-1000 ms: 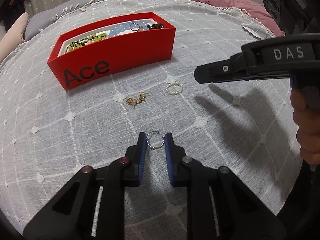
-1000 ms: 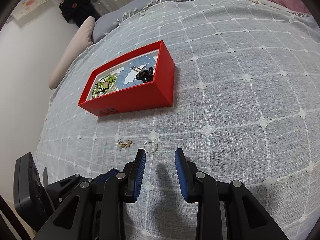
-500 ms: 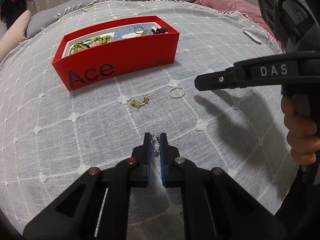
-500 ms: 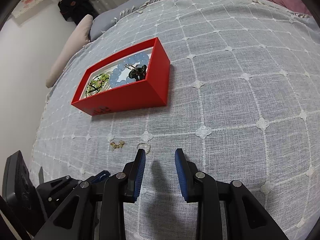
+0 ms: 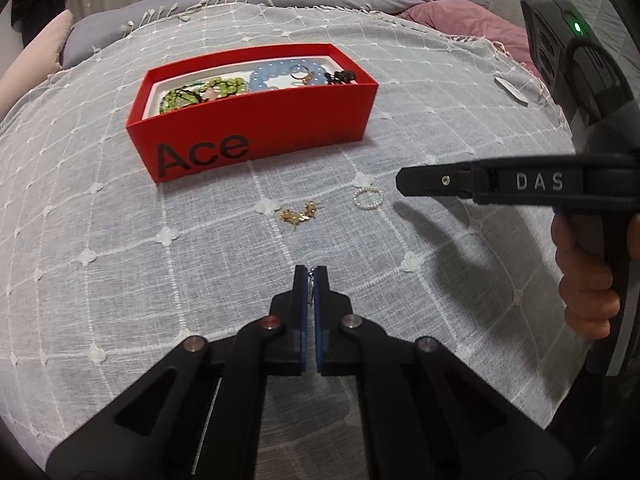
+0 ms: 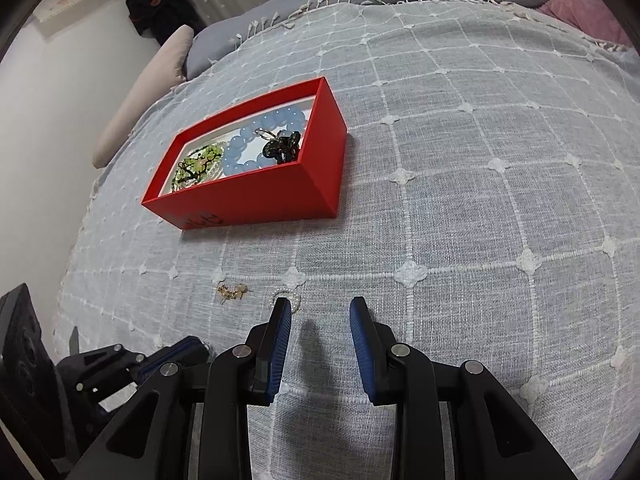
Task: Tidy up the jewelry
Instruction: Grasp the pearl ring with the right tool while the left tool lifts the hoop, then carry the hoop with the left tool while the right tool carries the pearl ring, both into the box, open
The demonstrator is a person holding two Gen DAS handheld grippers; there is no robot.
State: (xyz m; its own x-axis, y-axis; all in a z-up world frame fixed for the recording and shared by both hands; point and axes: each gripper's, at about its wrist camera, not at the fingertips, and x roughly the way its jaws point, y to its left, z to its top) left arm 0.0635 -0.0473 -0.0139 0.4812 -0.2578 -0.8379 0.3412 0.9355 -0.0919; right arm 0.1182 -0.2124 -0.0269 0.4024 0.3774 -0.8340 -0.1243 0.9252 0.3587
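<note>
My left gripper point(image 5: 311, 276) is shut on a small silver ring point(image 5: 311, 285), squeezed flat between its blue pads just above the bedspread. Ahead of it lie a gold earring cluster point(image 5: 298, 214) and a pearl ring point(image 5: 367, 198). Farther back stands a red "Ace" box point(image 5: 256, 136) holding green beads, a blue bead bracelet, a ring and a dark piece. My right gripper point(image 6: 320, 316) stands open with nothing between its fingers, hovering over the cloth; the pearl ring point(image 6: 289, 298) lies just past its left fingertip and the gold cluster point(image 6: 232, 291) farther left. The red box point(image 6: 256, 196) sits beyond.
A grey bedspread point(image 6: 480, 200) with a white grid covers the bed. A pink pillow point(image 5: 460, 20) lies at the far right and a pale pillow point(image 6: 140, 92) at the far left. A small white tag point(image 5: 510, 90) rests near the right edge. A hand point(image 5: 588, 276) holds the right gripper's handle.
My left gripper's jaws closed on the silver ring, which was lying loose between them. The right gripper stayed open and hardly moved.
</note>
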